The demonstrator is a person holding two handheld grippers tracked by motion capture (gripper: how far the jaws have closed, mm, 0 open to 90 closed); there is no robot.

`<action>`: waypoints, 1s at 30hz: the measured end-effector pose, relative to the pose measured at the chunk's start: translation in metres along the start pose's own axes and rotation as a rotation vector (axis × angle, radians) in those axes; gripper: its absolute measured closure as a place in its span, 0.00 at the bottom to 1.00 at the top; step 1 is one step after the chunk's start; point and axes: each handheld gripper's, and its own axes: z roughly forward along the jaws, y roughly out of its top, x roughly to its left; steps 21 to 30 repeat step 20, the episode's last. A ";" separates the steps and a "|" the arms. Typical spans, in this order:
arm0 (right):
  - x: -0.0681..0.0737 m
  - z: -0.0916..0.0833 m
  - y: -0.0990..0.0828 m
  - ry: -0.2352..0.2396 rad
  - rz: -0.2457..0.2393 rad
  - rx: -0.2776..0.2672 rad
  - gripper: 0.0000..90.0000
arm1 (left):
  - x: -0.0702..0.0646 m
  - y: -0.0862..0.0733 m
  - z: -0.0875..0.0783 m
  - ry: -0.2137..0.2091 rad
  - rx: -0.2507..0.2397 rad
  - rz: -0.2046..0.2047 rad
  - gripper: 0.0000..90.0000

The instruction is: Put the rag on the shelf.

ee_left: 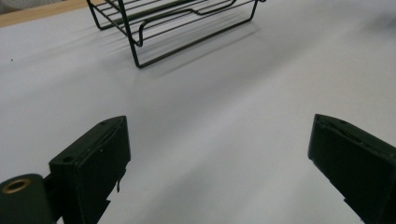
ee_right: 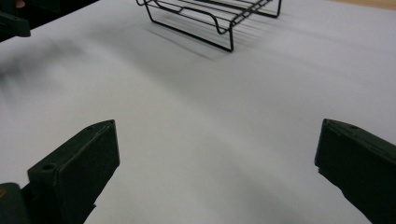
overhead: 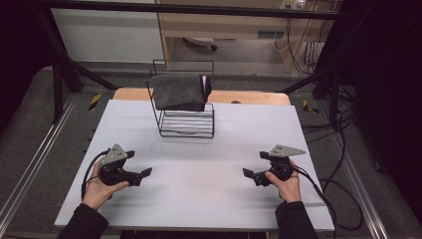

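Grey cloth [overhead: 178,91], draped over wire rack [overhead: 186,124] at bench [overhead: 199,179] far centre: likely soft, light, limp, best pinched at hanging edge; left hand-held gripper [overhead: 145,172] and right hand-held gripper [overhead: 247,173] both open, empty.

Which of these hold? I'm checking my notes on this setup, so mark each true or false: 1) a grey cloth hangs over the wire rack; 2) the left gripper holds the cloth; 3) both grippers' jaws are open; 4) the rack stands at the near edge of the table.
1) True: the grey cloth is draped over the top of the wire rack.
2) False: the left gripper holds nothing and is well short of the rack.
3) True: the right gripper is open as well, with bare white table between its jaws.
4) False: the rack stands toward the far side.
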 end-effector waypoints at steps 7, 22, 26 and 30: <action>-0.011 -0.011 -0.028 -0.003 0.024 0.026 0.01 | 0.005 -0.019 -0.002 0.006 0.031 -0.010 0.07; -0.014 -0.017 -0.044 -0.025 0.034 0.065 0.01 | 0.007 -0.030 -0.005 0.009 0.054 -0.013 0.07; -0.014 -0.017 -0.044 -0.025 0.034 0.065 0.01 | 0.007 -0.030 -0.005 0.009 0.054 -0.013 0.07; -0.014 -0.017 -0.044 -0.025 0.034 0.065 0.01 | 0.007 -0.030 -0.005 0.009 0.054 -0.013 0.07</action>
